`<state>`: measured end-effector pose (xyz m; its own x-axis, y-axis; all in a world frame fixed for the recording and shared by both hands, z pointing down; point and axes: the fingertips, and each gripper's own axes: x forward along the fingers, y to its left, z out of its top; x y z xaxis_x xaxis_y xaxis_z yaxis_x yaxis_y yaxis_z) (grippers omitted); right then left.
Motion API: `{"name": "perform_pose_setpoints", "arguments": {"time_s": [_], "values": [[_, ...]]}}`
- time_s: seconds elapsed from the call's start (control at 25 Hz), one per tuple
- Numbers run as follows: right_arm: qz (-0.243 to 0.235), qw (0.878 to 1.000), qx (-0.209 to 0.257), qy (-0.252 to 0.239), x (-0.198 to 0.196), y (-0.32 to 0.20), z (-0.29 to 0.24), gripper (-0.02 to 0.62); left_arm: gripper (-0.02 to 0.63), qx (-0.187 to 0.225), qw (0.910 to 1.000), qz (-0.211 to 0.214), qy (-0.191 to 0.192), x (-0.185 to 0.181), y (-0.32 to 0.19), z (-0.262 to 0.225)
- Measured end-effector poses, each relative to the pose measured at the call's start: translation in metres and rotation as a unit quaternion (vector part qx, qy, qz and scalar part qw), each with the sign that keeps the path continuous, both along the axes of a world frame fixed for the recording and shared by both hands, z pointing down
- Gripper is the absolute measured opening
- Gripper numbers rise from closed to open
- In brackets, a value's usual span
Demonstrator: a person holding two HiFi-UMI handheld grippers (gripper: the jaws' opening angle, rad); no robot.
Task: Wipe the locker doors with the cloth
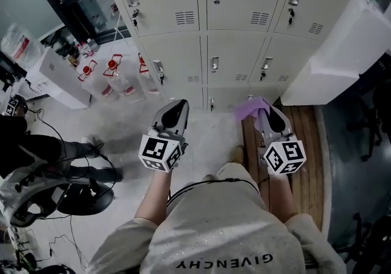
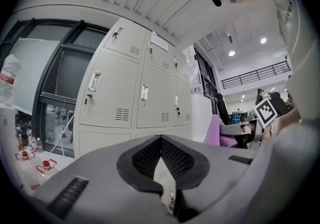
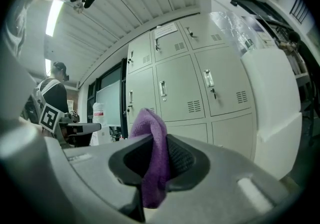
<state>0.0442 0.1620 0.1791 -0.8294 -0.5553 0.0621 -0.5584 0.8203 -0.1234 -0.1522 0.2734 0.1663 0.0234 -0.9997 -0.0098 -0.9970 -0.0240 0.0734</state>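
A bank of cream locker doors (image 1: 234, 16) with steel handles and vents fills the wall ahead, also in the left gripper view as lockers (image 2: 130, 98) and in the right gripper view as lockers (image 3: 190, 88). My right gripper (image 1: 273, 115) is shut on a purple cloth (image 1: 252, 107), which sticks up between the jaws as the cloth (image 3: 152, 158). It hangs short of the lowest row of doors. My left gripper (image 1: 174, 112) is shut with nothing in it, level with the right one and apart from the lockers; the jaws (image 2: 161, 155) meet at their tips.
Large water bottles (image 1: 116, 77) stand on the floor left of the lockers. A white box-like unit (image 1: 342, 52) stands at the right. A person (image 1: 36, 162) crouches at the left among cables. A wooden strip of floor (image 1: 308, 162) runs on the right.
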Motion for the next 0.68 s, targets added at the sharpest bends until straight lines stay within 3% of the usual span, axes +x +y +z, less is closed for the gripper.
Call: {"name": "perform_pose_setpoints", "arguments": {"time_s": [0.44, 0.68], "values": [[0.001, 0.999, -0.039, 0.009, 0.006, 0.006, 0.019, 0.050, -0.002, -0.008, 0.9997, -0.016, 0.014, -0.009, 0.014, 0.014], [0.010, 0.999, -0.027, 0.021, 0.005, -0.007, 0.017, 0.051, -0.002, -0.006, 0.9995, -0.018, 0.023, -0.011, 0.008, 0.016]]}}
